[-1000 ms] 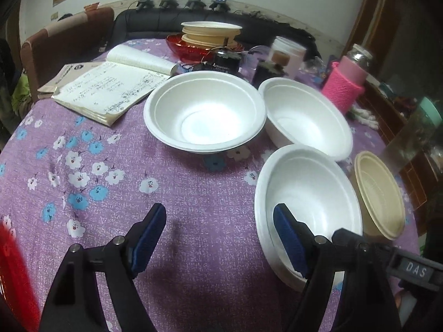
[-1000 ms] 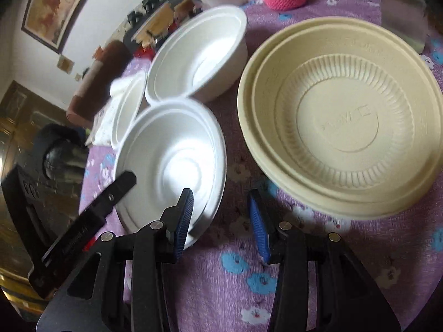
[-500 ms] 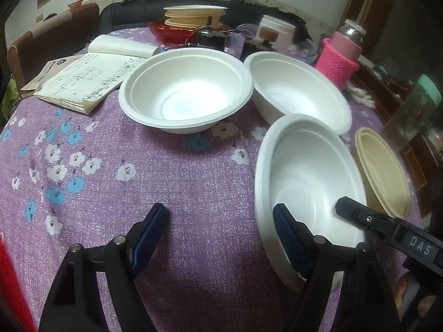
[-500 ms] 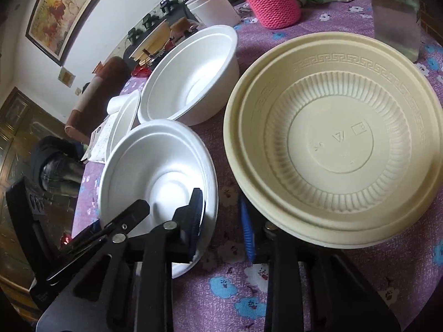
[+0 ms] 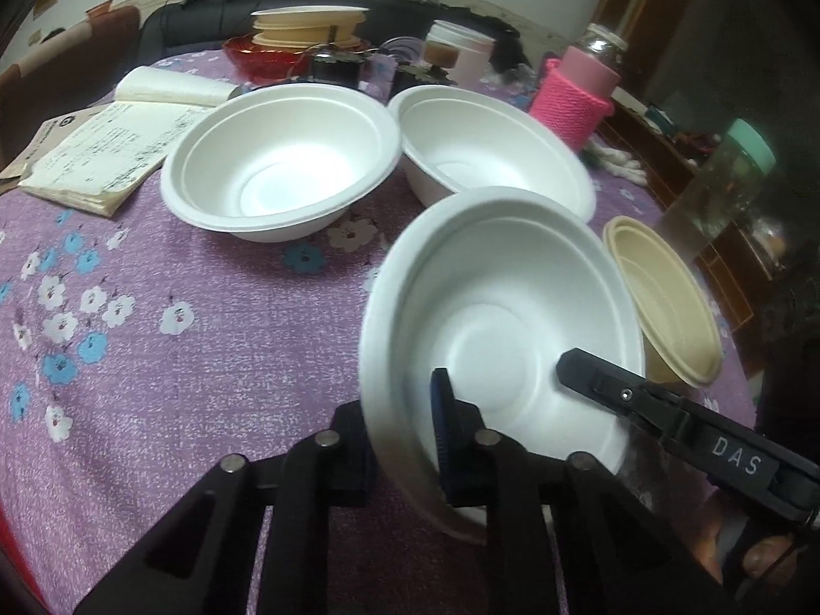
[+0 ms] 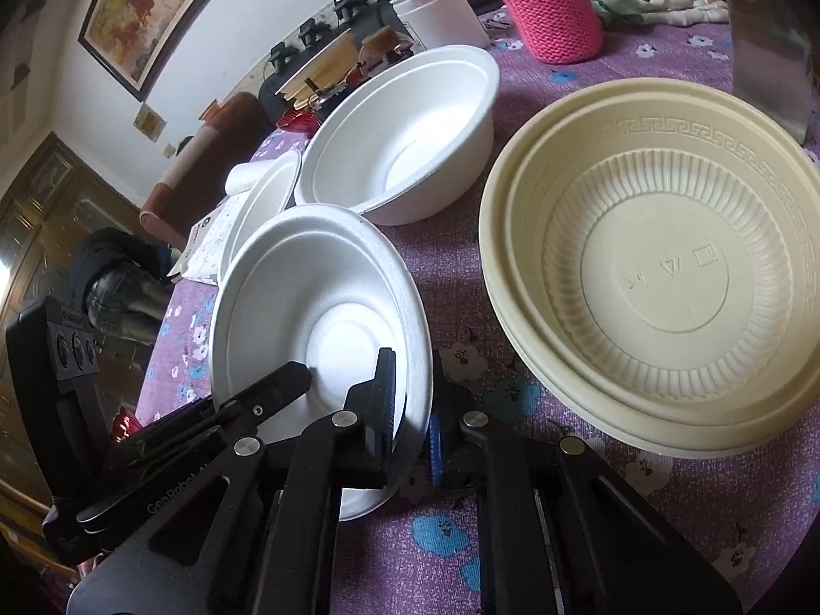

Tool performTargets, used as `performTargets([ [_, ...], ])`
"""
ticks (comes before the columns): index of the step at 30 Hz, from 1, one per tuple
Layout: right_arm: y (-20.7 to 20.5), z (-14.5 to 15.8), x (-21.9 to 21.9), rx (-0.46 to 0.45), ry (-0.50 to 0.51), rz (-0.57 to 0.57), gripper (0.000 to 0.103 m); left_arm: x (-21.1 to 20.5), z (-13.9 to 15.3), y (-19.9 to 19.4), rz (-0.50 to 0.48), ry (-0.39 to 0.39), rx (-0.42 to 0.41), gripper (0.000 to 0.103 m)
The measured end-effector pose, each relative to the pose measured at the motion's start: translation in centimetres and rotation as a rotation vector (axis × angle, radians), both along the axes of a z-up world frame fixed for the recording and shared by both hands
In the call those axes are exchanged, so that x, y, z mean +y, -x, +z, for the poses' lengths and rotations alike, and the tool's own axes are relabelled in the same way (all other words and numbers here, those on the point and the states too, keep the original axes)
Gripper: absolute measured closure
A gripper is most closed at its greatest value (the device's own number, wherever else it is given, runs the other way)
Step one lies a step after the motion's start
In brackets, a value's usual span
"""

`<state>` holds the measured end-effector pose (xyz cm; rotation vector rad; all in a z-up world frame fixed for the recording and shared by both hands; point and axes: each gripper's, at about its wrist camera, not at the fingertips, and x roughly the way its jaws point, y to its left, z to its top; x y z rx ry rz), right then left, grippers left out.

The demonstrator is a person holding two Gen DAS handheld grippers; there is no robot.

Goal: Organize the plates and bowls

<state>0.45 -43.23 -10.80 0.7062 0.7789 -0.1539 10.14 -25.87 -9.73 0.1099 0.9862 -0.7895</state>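
Both grippers pinch the same white foam bowl [image 5: 505, 318] at the near edge of the round table, whose purple flowered cloth [image 5: 169, 359] shows all around it. The left gripper [image 5: 410, 441] has its jaws pressed on the bowl's near-left rim, one blue pad inside the bowl and the other outside against the wall. The right gripper [image 6: 410, 420] clamps the rim on the opposite side the same way, one finger inside and one out, and the bowl sits tilted between the two. In the left wrist view the right gripper's black finger reaches over the bowl's right edge. Just beside this bowl, toward the right, lies a cream plastic plate [image 6: 661, 277] with a ribbed inner wall, apparently two nested. Farther back stand two more white bowls, the left one [image 5: 279, 154] and the right one [image 5: 492, 148], close side by side. Behind them sit an open notebook [image 5: 107, 148], a jar in a pink knitted sleeve [image 5: 574, 97], a white tub [image 5: 458, 54] and a stack of cream plates on a red dish [image 5: 307, 25].
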Motion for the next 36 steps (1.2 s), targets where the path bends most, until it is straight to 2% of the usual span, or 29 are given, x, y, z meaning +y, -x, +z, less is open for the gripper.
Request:
performTargets([
  [5, -0.2, 0.0, 0.1, -0.002, 0.007, 0.001, 0.094, 0.1, 0.0, -0.2, -0.001, 0.013, 0.016, 0.089],
  [7, -0.2, -0.2, -0.1, 0.003, -0.024, 0.003, 0.094, 0.1, 0.0, -0.2, 0.001, 0.017, 0.025, 0.085],
  [11, -0.1, -1.2, -0.9, 0.031, -0.101, -0.008, 0.094, 0.5, 0.3, -0.4, 0.021, 0.012, 0.039, 0.065],
  [14, -0.2, -1.1, -0.7, 0.033, -0.088, -0.005, 0.094, 0.8, 0.3, -0.7, 0.031, 0.011, 0.055, 0.056],
  [17, -0.1, -1.2, -0.7, 0.035, -0.100, -0.005, 0.094, 1.2, 0.7, -0.7, 0.042, 0.031, 0.052, 0.040],
  [21, -0.1, -1.1, -0.6, 0.037, -0.102, -0.002, 0.093, 1.8, 1.5, -0.6, 0.053, 0.071, 0.025, 0.029],
  [27, -0.1, -1.1, -0.7, 0.036, -0.102, -0.007, 0.093, 1.8, 1.9, -0.7, 0.068, 0.084, 0.008, 0.025],
  [33, 0.1, -0.9, -0.7, 0.020, -0.085, -0.018, 0.082, 2.3, 2.3, -0.8, 0.082, 0.106, 0.005, 0.025],
  [36, 0.1, -0.8, -0.7, 0.020, -0.078, -0.021, 0.082, 2.6, 2.8, -0.6, 0.099, 0.119, -0.027, 0.022],
])
